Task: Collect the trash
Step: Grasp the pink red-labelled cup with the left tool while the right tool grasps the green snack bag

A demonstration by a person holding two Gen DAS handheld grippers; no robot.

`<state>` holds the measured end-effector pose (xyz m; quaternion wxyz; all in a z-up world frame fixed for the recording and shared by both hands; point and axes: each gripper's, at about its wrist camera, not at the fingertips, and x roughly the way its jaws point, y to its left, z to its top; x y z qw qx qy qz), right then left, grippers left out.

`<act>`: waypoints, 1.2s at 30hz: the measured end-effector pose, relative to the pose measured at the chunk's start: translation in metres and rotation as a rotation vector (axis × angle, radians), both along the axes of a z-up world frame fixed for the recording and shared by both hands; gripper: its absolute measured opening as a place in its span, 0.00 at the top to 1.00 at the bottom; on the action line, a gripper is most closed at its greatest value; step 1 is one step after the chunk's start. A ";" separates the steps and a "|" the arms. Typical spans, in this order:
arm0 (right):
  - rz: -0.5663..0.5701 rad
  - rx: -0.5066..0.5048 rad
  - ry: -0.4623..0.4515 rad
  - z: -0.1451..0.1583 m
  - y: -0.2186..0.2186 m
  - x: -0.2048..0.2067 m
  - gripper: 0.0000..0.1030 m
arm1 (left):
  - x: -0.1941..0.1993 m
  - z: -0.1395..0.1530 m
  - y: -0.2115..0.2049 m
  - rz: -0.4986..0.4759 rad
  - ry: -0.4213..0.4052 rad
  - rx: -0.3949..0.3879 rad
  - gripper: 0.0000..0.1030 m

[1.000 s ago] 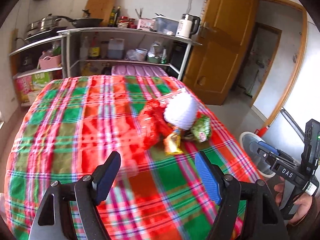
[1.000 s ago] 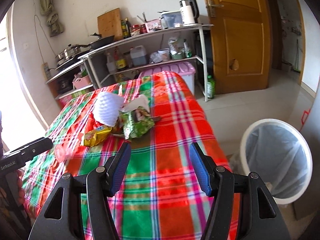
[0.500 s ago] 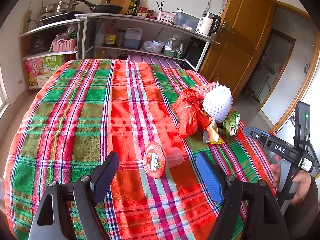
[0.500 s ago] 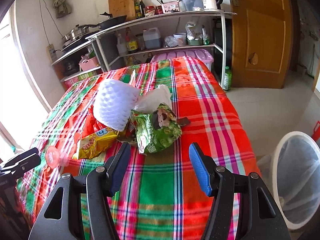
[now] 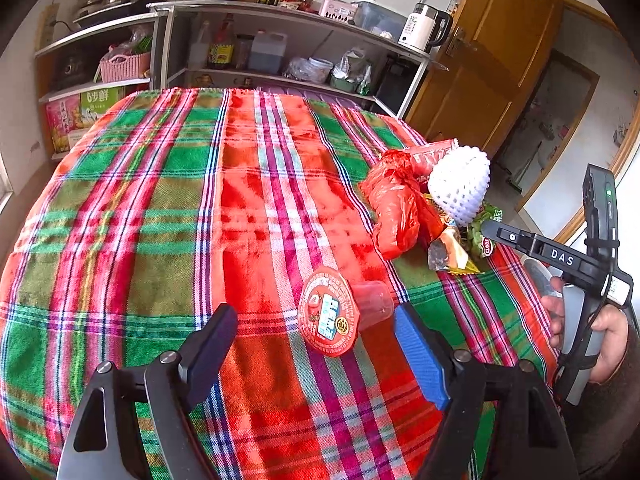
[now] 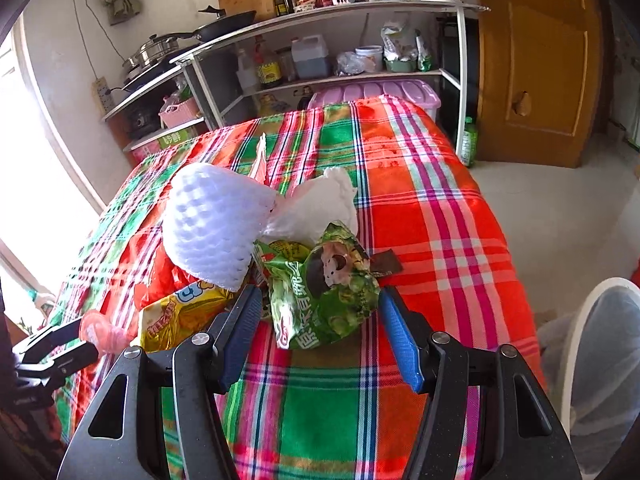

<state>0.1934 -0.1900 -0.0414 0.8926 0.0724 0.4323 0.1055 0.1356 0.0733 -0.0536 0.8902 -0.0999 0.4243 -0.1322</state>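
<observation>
Trash lies on the plaid tablecloth (image 5: 168, 208). A small plastic cup with a red foil lid (image 5: 329, 316) lies on its side between the fingers of my open left gripper (image 5: 316, 334). Behind it are a red plastic bag (image 5: 394, 208), a white foam fruit net (image 5: 460, 186) and a yellow wrapper (image 5: 450, 252). My open right gripper (image 6: 320, 320) straddles a green snack bag (image 6: 324, 292). The foam net (image 6: 216, 228), a white bag (image 6: 316, 208) and the yellow wrapper (image 6: 180, 312) lie beside it.
A white-rimmed bin lined with a bag (image 6: 600, 356) stands on the floor right of the table. Metal shelves with cookware and bottles (image 5: 260, 52) stand behind the table. A wooden door (image 6: 540, 64) is at the far right.
My left gripper has moved forward until the lidded cup lies between its fingers. My right gripper has moved forward and now straddles the green snack bag. Both stay open.
</observation>
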 end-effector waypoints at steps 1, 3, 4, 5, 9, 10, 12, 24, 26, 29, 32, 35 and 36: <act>-0.002 -0.002 0.010 -0.002 0.000 0.004 0.40 | 0.002 -0.002 -0.001 -0.005 0.008 -0.002 0.22; -0.010 -0.011 0.015 -0.004 0.000 0.009 0.40 | 0.006 -0.006 -0.003 -0.014 0.019 -0.003 0.22; -0.009 -0.012 0.017 -0.005 0.001 0.010 0.40 | 0.008 -0.007 -0.005 -0.011 0.027 0.000 0.22; -0.006 -0.013 0.018 -0.006 0.001 0.010 0.40 | 0.008 -0.008 -0.005 -0.010 0.025 -0.002 0.22; -0.010 -0.030 0.017 -0.007 0.003 0.010 0.40 | 0.012 -0.009 -0.004 -0.012 0.022 -0.009 0.22; -0.011 -0.031 0.016 -0.007 0.004 0.009 0.40 | 0.013 -0.008 -0.005 -0.011 0.022 -0.008 0.22; -0.019 -0.035 0.021 -0.007 0.004 0.010 0.40 | 0.015 -0.009 -0.006 -0.013 0.019 -0.001 0.22; -0.022 -0.013 0.012 -0.006 0.004 0.005 0.58 | 0.016 -0.009 -0.013 -0.037 0.011 0.029 0.56; -0.028 -0.005 0.007 -0.005 0.003 0.003 0.64 | 0.015 -0.009 -0.014 -0.042 0.010 0.027 0.57; -0.037 0.009 -0.004 -0.002 -0.001 0.000 0.72 | 0.013 -0.007 -0.014 -0.045 0.006 0.023 0.57; -0.033 0.011 -0.006 -0.001 -0.001 -0.002 0.78 | 0.011 -0.005 -0.014 -0.046 -0.002 0.019 0.57; -0.033 -0.002 -0.010 0.000 0.001 -0.004 0.85 | 0.009 -0.001 -0.015 -0.051 -0.010 0.017 0.57; -0.035 -0.002 -0.010 0.000 0.001 -0.005 0.91 | 0.009 0.000 -0.015 -0.052 -0.011 0.016 0.57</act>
